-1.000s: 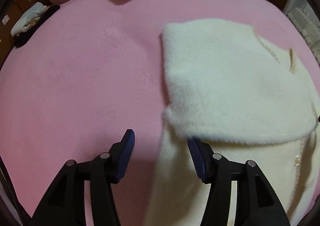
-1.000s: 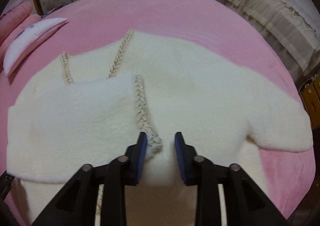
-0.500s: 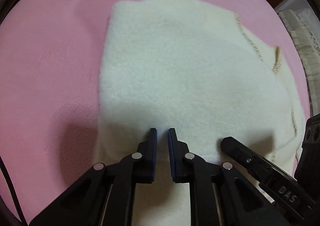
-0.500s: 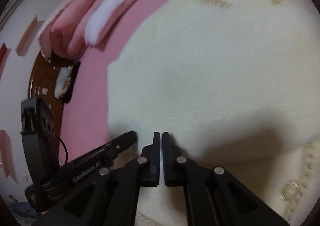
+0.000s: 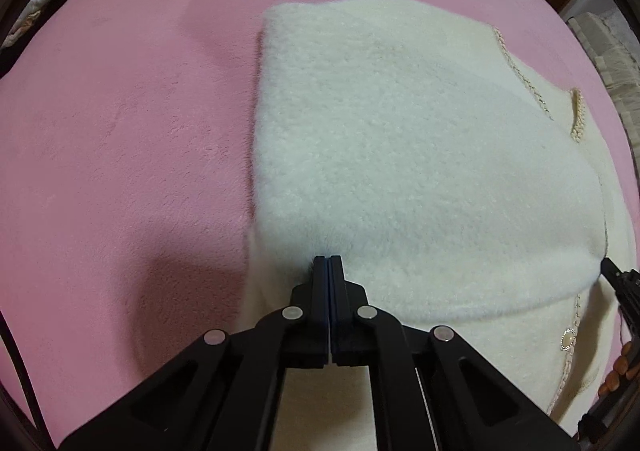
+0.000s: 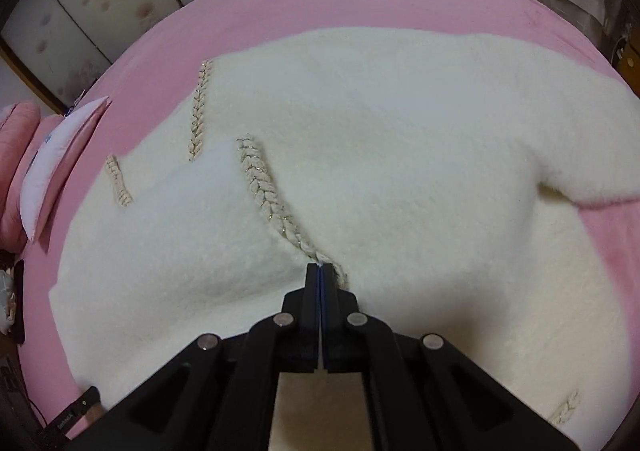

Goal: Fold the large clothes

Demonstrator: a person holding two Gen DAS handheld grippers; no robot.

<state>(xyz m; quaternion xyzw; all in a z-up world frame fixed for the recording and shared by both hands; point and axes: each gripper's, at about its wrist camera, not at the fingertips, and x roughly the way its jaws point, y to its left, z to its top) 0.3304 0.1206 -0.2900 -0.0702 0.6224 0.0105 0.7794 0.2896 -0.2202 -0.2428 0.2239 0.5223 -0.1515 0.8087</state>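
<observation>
A cream fluffy cardigan (image 5: pixel 420 155) with beige braided trim lies spread on the pink bed cover (image 5: pixel 120 131); its left part is folded over the body. It also shows in the right wrist view (image 6: pixel 400 139). My left gripper (image 5: pixel 328 260) is shut at the lower edge of the folded flap. My right gripper (image 6: pixel 320 267) is shut at the end of the braided trim (image 6: pixel 264 187) on the flap's corner. Whether either one pinches cloth is hidden by the pile.
Pink and white pillows (image 6: pixel 52 163) lie at the bed's far left. The right sleeve (image 6: pixel 560 155) sticks out flat to the right. The other gripper's tip (image 5: pixel 616 279) shows at the right edge of the left wrist view. Cabinets stand behind the bed.
Both grippers went from open to shut. Both have settled at the folded flap's lower edge, the right one back at the braided trim after swinging left.
</observation>
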